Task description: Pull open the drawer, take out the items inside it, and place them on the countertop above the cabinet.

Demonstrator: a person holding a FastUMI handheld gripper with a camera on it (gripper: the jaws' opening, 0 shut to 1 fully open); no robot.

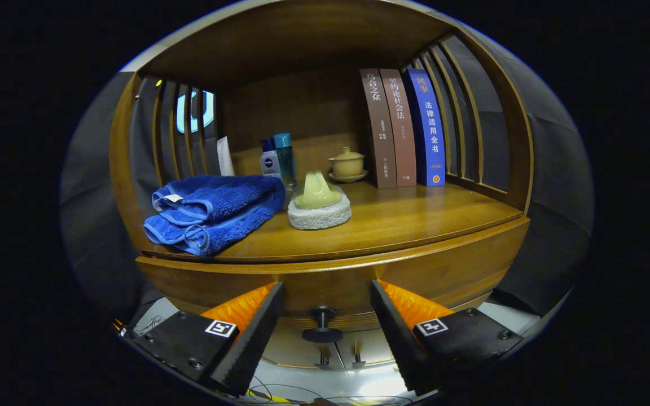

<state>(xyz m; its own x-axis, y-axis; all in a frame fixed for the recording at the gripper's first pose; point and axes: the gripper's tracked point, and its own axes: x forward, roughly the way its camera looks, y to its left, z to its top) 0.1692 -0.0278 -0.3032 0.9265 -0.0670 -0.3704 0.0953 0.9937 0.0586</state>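
Both fingers of our gripper [325, 338] stood spread, the drawer [330, 282] knob [321, 324] between them, ungrasped. Closing off-centre, we risked slipping off that small knob.

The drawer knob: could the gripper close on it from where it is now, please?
Probably yes. The gripper is open, with the drawer knob between its fingers and nothing in the gap beside it. Neither finger touches it.

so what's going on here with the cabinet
A hand-held gripper faces a wooden cabinet, its fingers open on either side of the drawer knob, not touching it. The drawer front looks shut. On the countertop above lie a folded blue towel, a sponge with a soap-like piece, bottles, a lidded cup and three books.
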